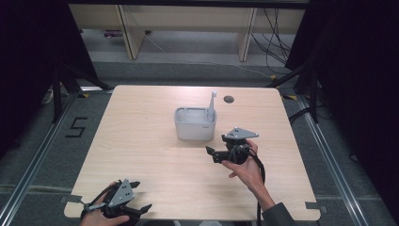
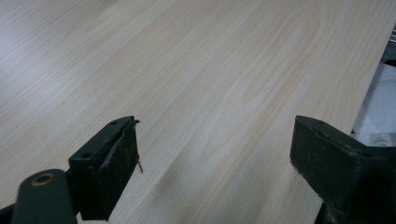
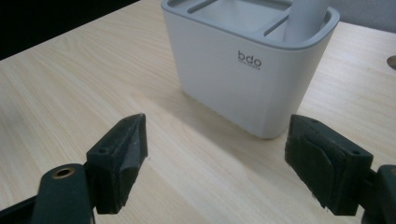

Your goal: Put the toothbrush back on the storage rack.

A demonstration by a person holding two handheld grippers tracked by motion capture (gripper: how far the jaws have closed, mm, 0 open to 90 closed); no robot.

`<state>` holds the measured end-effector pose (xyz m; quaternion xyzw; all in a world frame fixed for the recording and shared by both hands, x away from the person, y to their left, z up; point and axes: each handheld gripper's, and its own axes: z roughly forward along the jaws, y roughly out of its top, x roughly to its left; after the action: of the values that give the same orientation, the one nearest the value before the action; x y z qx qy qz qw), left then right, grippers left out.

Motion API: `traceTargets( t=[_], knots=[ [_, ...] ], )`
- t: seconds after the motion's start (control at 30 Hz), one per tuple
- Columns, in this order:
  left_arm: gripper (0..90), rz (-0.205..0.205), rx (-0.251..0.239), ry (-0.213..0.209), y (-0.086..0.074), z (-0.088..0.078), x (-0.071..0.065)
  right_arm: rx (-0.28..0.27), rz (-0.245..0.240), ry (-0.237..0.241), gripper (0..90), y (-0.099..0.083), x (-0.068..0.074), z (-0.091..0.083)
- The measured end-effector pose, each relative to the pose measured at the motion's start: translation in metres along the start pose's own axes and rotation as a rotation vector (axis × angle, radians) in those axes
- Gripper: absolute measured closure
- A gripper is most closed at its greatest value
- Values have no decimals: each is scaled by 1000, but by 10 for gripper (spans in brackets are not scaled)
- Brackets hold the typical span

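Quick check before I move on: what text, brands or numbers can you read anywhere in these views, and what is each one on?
"bdo": on the side of the grey caddy, right gripper view.
Smaller line under "bdo": too small and blurred to read.
"5": marked in black on the floor left of the table, high view.
Dark mark on the caddy's side in the high view: too small to read.

The tool, jaws wide apart, faces a white caddy on the table.

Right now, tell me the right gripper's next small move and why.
Probably ease the right gripper forward toward the white caddy: its jaws are open and empty, the caddy sits just ahead, apart from them, and a white handle stands in it.
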<state>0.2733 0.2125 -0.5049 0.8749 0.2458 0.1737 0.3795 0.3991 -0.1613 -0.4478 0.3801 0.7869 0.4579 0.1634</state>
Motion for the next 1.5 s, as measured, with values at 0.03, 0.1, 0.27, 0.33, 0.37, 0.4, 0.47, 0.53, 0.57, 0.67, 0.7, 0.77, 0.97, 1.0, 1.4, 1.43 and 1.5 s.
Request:
traceTargets(
  t=[0.03, 0.1, 0.27, 0.33, 0.37, 0.4, 0.47, 0.53, 0.57, 0.67, 0.7, 0.77, 0.97, 1.0, 1.4, 1.43, 1.5],
  knots=[
    [147, -1, 2, -3, 0, 0, 0, 0, 0, 0, 219, 0, 0, 0],
    [148, -2, 1, -4, 0, 0, 0, -7, 2, 13, 219, -2, 0, 1],
    [148, 1, 2, -1, 0, 0, 0, -1, -24, 0, 219, -6, 1, 0],
    [148, -21, -16, -7, 0, 1, -2, 10, -10, 5, 219, -8, 2, 0],
    [147, -19, -16, -7, 0, 1, -2, -1, -18, 13, 219, -8, 2, 1],
    [148, 2, 3, -1, 0, 0, 0, 6, 1, 16, 219, -9, 4, 1],
    [147, -6, -2, -4, 0, 0, 0, 11, -12, 11, 218, -10, 5, 0],
    [148, -22, -16, -6, 0, 1, -2, 18, -6, 14, 217, -12, 6, 0],
    [148, -21, -16, -6, 0, 1, -2, 9, -18, 15, 217, -13, 6, 0],
    [147, 7, 7, 2, 0, -1, 1, 24, -9, 23, 217, -15, 9, 0],
    [147, 4, 1, 8, 0, -1, 0, 22, -29, 15, 217, -16, 8, 0],
    [147, 6, 4, 7, 0, -1, 0, 28, -21, 29, 217, -18, 9, 0],
    [147, 8, 0, 14, 0, 0, 0, 38, 2, 41, 215, -24, 14, -1],
    [148, 8, 2, 16, 0, 0, 0, 46, -6, 38, 215, -24, 14, -2],
    [148, 7, 0, 17, 0, -1, 0, 53, -16, 32, 206, -33, 16, -9],
    [148, -3, -12, 10, 0, -1, 0, 50, 14, 45, 201, -34, 18, -8],
    [147, -4, -6, 3, 0, -1, 0, 45, -20, 27, 197, -36, 17, -10]
  ],
)
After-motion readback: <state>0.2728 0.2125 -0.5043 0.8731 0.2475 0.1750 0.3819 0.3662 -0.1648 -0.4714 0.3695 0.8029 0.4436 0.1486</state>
